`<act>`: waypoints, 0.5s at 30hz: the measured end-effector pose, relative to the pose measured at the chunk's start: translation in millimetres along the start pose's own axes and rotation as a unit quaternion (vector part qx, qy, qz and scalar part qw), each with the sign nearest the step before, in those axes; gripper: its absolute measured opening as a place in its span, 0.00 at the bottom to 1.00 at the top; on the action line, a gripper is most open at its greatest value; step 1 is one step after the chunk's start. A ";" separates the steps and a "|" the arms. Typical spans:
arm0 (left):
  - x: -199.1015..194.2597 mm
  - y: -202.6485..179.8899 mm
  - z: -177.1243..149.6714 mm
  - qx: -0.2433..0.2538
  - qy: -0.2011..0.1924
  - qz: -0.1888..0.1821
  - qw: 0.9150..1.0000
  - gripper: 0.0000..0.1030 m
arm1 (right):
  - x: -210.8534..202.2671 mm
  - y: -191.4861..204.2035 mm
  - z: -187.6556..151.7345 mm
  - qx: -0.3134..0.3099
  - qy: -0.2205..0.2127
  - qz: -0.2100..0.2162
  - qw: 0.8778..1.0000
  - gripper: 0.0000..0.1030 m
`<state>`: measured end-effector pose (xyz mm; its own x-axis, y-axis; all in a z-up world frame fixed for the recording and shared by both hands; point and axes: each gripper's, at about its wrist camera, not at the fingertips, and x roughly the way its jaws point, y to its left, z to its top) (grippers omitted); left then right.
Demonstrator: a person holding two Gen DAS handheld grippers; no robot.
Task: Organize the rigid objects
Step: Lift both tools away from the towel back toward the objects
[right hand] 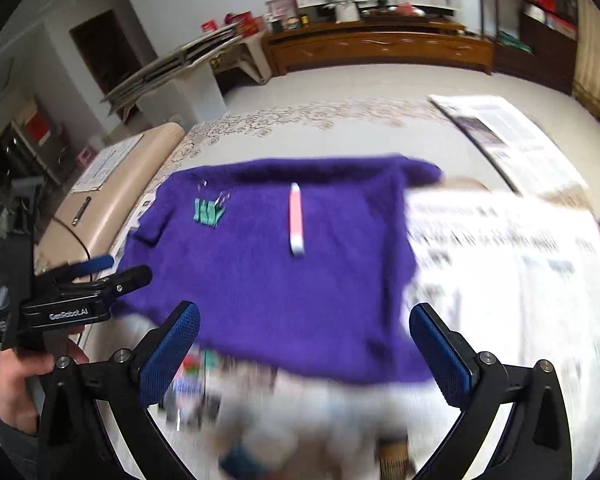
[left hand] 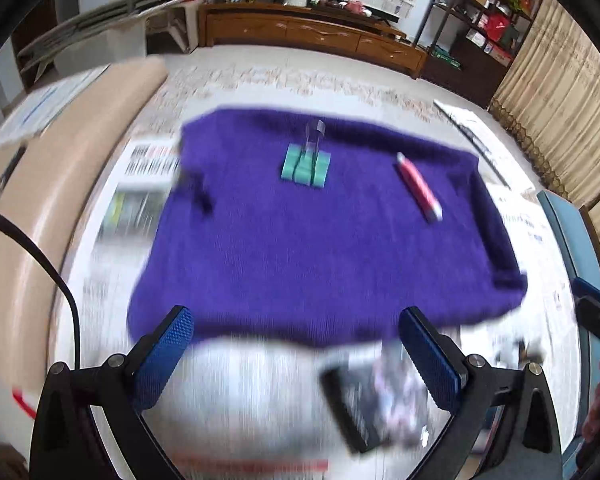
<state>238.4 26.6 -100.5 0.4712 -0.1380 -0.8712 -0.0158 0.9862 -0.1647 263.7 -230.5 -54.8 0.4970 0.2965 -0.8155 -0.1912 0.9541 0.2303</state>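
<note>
Beyond both gaping, empty tongs [left hand: 296, 350] [right hand: 305, 344]: green clips [left hand: 305, 166], pink tube [left hand: 418, 186] (on purple cloth [left hand: 320, 248]).

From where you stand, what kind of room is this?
Most likely a home living room: a long wooden cabinet along the far wall, curtains at the side, and cluttered shelves beside them.

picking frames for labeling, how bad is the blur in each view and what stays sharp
Left wrist view: heavy motion smear across the newspapers and purple sweater; green binder clips and pink tube are soft but recognisable; the gripper's blue pads stay crisp. Right wrist view: smear is worst on the near newspapers, while the far wooden cabinet is fairly sharp. Both show strong fisheye bending.
</note>
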 end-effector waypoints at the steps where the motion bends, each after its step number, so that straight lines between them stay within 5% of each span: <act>1: -1.0 1.5 -12.0 -0.006 0.003 0.003 1.000 1.00 | -12.8 -4.2 -12.7 0.005 -0.004 0.001 1.000 1.00; 7: 2.8 1.3 -59.4 -0.024 0.013 0.009 1.000 1.00 | -45.9 -30.9 -66.4 0.038 -0.026 -0.008 0.999 1.00; 15: 13.9 -18.0 -77.8 0.001 0.013 0.042 0.999 1.00 | -51.5 -50.6 -99.6 0.057 -0.037 -0.053 0.996 1.00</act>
<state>176.7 -0.2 -145.6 0.4446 -0.0578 -0.8939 -0.0530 0.9945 -0.0907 163.4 -298.1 -77.4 0.5709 0.1928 -0.7981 -0.0398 0.9774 0.2077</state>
